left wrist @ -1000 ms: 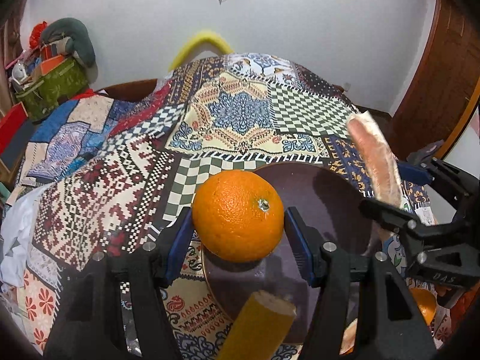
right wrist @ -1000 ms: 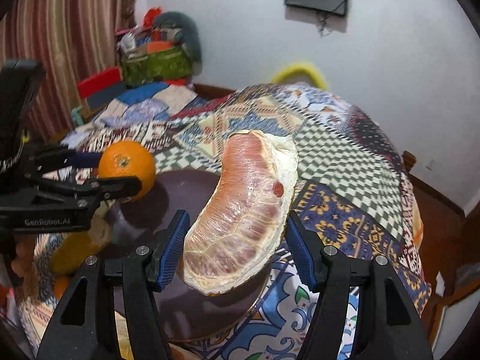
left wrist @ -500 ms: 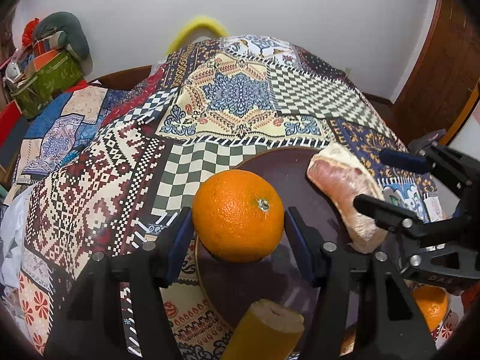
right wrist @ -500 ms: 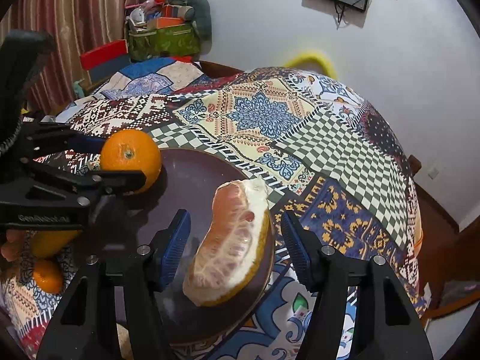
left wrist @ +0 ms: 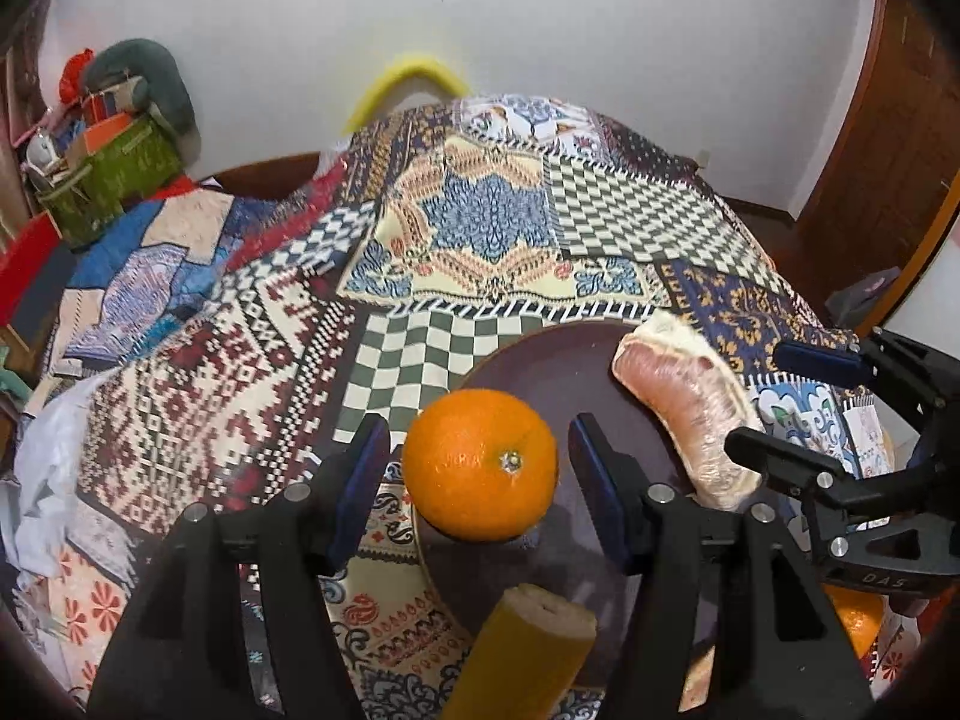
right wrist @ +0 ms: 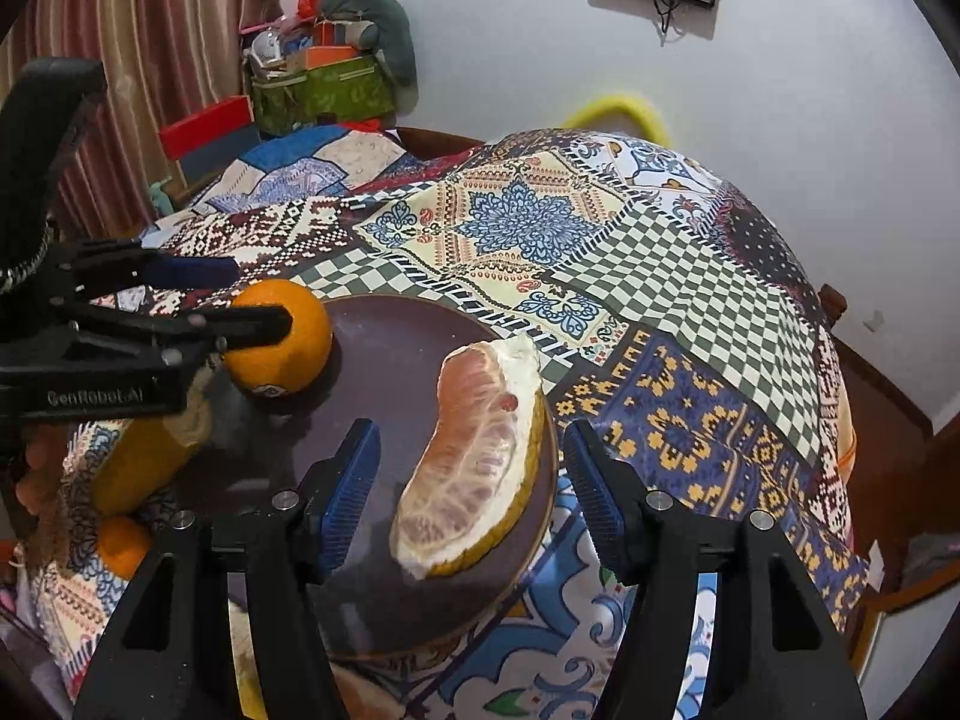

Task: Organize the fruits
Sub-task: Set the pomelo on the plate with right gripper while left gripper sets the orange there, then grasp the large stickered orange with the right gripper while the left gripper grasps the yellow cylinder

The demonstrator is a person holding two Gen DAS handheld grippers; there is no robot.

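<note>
Orange: round, glossy, resting at the plate's left edge; your left gripper stands open around it.
Pomelo wedge: pink, pith-edged, lying on plate's right; your right gripper brackets it without touching.
Change: wedge was lifted a second ago, now set down.

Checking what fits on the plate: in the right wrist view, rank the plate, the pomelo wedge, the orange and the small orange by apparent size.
1. Plate
2. Pomelo wedge, though nearest the camera
3. Orange, partly hidden by the left gripper
4. Small orange, partly hidden
</note>
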